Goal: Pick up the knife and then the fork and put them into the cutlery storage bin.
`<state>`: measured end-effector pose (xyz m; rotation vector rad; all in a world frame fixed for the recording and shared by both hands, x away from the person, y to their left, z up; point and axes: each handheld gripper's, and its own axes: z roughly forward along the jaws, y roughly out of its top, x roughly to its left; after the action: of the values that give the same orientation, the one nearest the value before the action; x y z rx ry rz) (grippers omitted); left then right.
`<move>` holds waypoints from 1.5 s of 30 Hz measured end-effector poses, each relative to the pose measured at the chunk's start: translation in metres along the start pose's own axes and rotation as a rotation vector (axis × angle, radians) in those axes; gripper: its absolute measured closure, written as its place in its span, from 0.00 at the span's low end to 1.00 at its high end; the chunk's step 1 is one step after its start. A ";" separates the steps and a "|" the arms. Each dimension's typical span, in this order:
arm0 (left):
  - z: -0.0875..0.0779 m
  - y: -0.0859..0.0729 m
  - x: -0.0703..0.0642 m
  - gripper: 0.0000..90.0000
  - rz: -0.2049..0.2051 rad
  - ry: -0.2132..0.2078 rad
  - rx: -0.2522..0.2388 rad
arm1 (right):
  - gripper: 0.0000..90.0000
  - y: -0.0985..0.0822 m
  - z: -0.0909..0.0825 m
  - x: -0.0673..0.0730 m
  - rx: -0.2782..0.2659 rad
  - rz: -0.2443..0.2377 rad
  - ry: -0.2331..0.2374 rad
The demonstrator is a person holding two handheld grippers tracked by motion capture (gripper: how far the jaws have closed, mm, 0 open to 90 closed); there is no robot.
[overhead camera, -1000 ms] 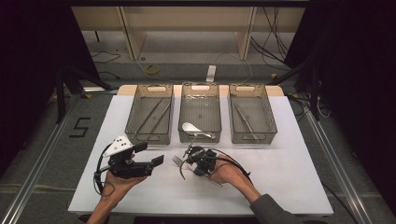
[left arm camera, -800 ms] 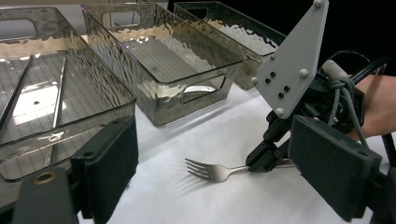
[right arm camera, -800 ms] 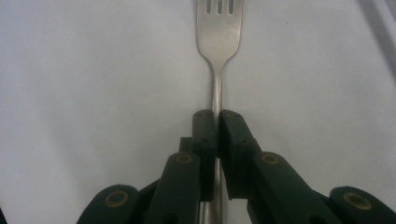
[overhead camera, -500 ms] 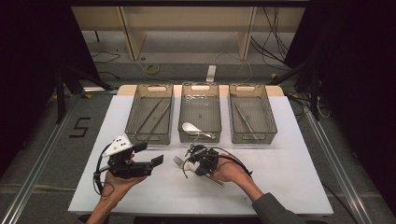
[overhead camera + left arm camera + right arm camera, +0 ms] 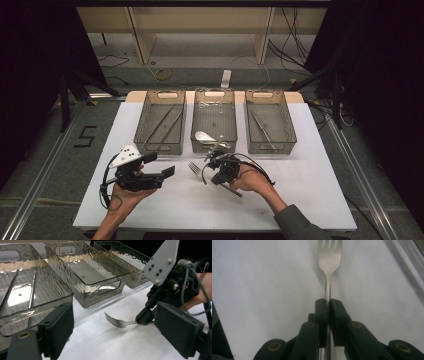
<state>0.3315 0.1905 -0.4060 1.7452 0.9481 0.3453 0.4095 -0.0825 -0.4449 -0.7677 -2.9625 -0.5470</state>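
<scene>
The white table lay bare around and in front of both hands, and its near edge was close behind my wrists. My right gripper had its jaws clamped on the handle of the fork, tines pointing left toward my left gripper, whose jaws stood wide with nothing between them. Three trays lined the far side just beyond, the middle one holding a spoon.

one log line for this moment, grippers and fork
right gripper: shut on fork handle | fork: tines just above white table | left gripper: jaws open, empty | spoon: in middle bin
</scene>
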 end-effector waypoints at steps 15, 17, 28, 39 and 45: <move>0.000 0.000 0.000 0.17 -0.002 0.001 0.000 | 0.95 -0.011 -0.041 -0.023 -0.133 0.072 -0.007; 0.000 0.000 0.000 0.17 -0.001 0.000 0.000 | 0.95 -0.014 -0.051 -0.028 -0.159 0.085 -0.014; 0.000 0.000 0.001 0.17 -0.002 0.003 0.001 | 0.95 -0.034 -0.097 -0.054 -0.286 0.154 -0.061; 0.000 0.000 0.001 0.17 -0.002 0.003 0.002 | 0.95 -0.049 -0.124 -0.077 -0.355 0.218 -0.108; 0.000 0.000 0.001 0.17 -0.004 0.003 0.001 | 0.95 -0.050 -0.134 -0.096 -0.364 0.263 -0.134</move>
<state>0.3324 0.1912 -0.4066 1.7442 0.9543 0.3453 0.4621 -0.2141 -0.3467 -1.2450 -2.8406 -1.0658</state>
